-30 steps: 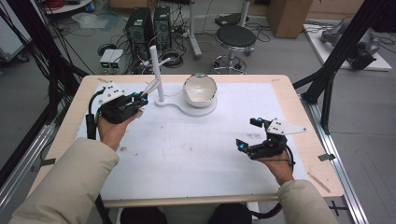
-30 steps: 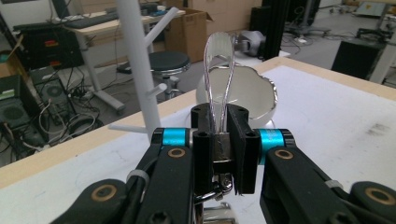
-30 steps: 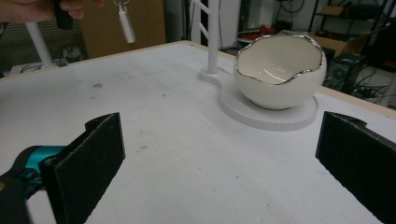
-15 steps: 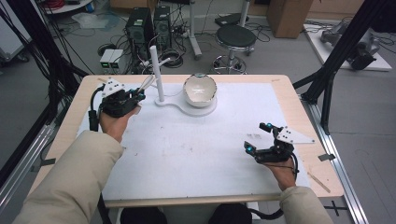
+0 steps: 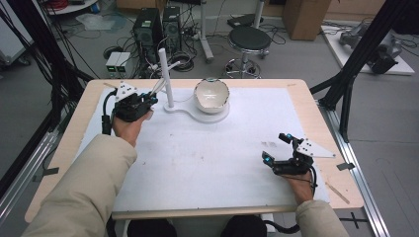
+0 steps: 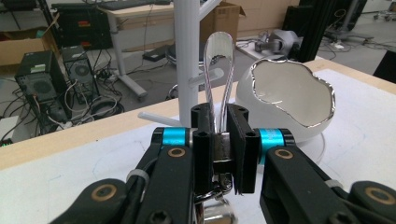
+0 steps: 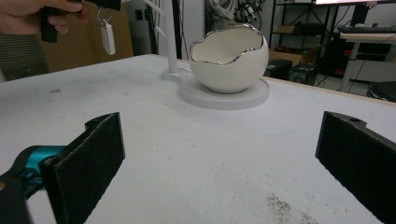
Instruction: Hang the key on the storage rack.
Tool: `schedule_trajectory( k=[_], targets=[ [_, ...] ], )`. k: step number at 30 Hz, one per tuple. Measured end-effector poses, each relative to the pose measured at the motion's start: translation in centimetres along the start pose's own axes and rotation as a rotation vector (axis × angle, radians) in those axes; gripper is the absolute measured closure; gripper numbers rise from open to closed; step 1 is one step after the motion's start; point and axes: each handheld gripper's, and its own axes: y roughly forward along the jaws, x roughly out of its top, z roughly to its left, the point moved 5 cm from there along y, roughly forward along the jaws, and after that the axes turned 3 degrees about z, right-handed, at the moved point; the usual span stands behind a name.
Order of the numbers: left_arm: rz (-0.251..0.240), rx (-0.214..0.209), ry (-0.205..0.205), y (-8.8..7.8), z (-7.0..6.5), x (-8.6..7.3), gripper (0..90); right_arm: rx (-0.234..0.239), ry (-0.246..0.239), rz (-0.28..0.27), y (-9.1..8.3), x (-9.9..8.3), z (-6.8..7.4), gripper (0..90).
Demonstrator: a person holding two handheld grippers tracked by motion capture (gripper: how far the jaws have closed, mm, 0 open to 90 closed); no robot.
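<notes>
My left gripper [image 5: 150, 98] is shut on a keychain at the far left of the table, right beside the white peg stand [image 5: 165, 79]. In the left gripper view the keychain's shiny loop [image 6: 219, 46] rises from between the closed jaws, close to the stand's post [image 6: 187, 56] and its pegs. Its small white tag [image 7: 108, 37] hangs below that gripper in the right gripper view. A white egg-shaped bowl with a silver rim [image 5: 211, 95] sits on the stand's round base [image 5: 220, 117]. My right gripper [image 5: 274, 147] is open and empty, low over the near right of the table.
The white mat [image 5: 207, 158] covers most of the wooden table [image 5: 306, 94]. Black frame posts [image 5: 346, 94] rise at the table's right and left sides. Behind the table are a stool [image 5: 249, 39], computer towers and cables on the floor.
The left gripper has moved farther back and right, up to the peg stand, with the keychain still held. The right gripper has drifted right and sunk toward the table.
</notes>
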Motion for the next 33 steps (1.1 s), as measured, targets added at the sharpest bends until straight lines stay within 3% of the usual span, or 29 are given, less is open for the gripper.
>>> schedule_trajectory(
  k=[13,21,33],
  targets=[
    [0.011,0.009,0.002,1.3,0.1,-0.6,80.8,-0.012,0.014,-0.004,-0.2,-1.0,-0.1,0.4],
    [0.044,0.023,0.031,1.9,0.2,-1.1,81.4,-0.028,0.030,-0.009,-0.1,-1.0,-0.3,0.4],
    [0.099,0.041,0.006,3.3,0.6,-2.2,81.5,-0.050,0.019,-0.030,-0.4,-1.1,-0.2,0.5]
  ],
)
